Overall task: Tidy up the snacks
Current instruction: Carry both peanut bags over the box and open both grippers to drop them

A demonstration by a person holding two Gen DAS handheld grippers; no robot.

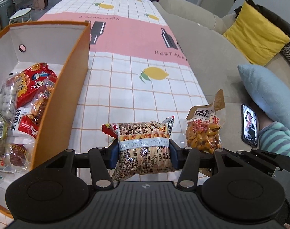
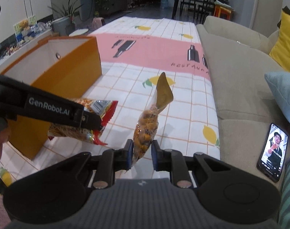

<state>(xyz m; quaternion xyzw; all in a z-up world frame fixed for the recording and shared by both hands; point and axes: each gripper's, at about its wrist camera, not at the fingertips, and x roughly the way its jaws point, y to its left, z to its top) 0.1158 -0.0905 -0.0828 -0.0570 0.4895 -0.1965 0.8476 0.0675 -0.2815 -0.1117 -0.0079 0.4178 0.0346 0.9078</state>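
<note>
My left gripper (image 1: pixel 144 153) is shut on a puffed packet of snack sticks (image 1: pixel 143 143), its blue pads pressing both sides, above the table. My right gripper (image 2: pixel 142 152) is shut on a clear bag of orange beans (image 2: pixel 146 127), held edge-on with its brown top flap up. That bean bag (image 1: pixel 204 131) shows just right of the stick packet in the left wrist view. In the right wrist view the left gripper's finger (image 2: pixel 83 117) clamps the stick packet (image 2: pixel 76 131) at the left. The orange box (image 1: pixel 68 87), white inside, holds several snack packets (image 1: pixel 30 87).
A lemon-print tablecloth (image 1: pixel 125 80) covers the long table. A beige sofa (image 1: pixel 211 57) runs along the right with a yellow cushion (image 1: pixel 255 36) and a blue cushion (image 1: pixel 268 95). A lit phone (image 2: pixel 272 148) lies on the sofa beside a striped sleeve (image 1: pixel 278 135).
</note>
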